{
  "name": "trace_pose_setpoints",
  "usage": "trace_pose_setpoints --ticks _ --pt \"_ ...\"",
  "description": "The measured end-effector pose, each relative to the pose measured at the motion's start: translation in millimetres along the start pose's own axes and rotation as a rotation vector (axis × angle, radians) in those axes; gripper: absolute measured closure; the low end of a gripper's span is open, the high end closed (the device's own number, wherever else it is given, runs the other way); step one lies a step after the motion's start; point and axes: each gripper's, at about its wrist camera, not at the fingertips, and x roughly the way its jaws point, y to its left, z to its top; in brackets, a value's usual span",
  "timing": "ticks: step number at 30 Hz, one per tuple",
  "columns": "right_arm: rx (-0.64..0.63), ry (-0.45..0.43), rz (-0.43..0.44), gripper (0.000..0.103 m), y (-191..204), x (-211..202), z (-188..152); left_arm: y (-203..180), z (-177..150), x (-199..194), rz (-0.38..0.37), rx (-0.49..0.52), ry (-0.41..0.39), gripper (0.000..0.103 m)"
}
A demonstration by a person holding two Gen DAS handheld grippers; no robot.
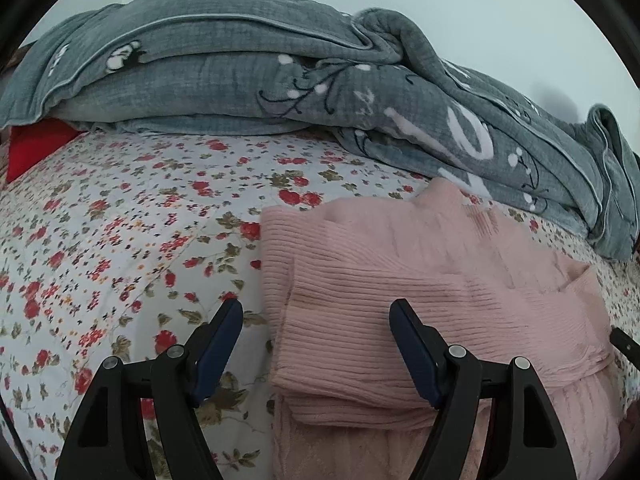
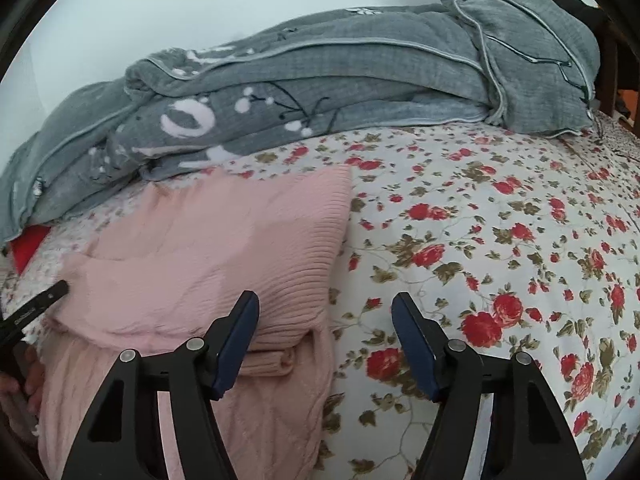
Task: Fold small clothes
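Note:
A pink ribbed knit sweater (image 1: 420,280) lies partly folded on the floral bed sheet (image 1: 120,240). My left gripper (image 1: 316,312) is open and empty, its jaws astride the sweater's left edge just above the cloth. In the right wrist view the sweater (image 2: 200,260) lies at the left. My right gripper (image 2: 325,304) is open and empty over the sweater's right edge, its left finger (image 2: 236,344) above the knit and its right finger (image 2: 416,344) above the sheet. The tip of the left gripper (image 2: 40,304) shows at the far left edge of the sweater.
A rumpled grey blanket (image 1: 280,80) with white patterns is heaped along the back of the bed, also in the right wrist view (image 2: 320,80). A red item (image 1: 32,148) lies under its left end. The floral sheet (image 2: 500,240) stretches to the right of the sweater.

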Motion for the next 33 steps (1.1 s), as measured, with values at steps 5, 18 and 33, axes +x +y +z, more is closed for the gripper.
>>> trace_pose_setpoints --ticks 5,18,33 --pt "0.01 -0.041 0.092 0.035 2.1 -31.3 -4.3 19.3 -4.3 -15.7 -0.031 -0.094 -0.039 0.029" --pt "-0.065 -0.13 0.133 0.035 21.2 -118.8 -79.2 37.6 -80.9 -84.1 -0.158 -0.152 0.003 0.03" --pt "0.007 -0.011 0.113 0.035 5.1 -175.4 -156.7 45.2 -162.1 -156.7 -0.328 -0.109 0.013 0.029"
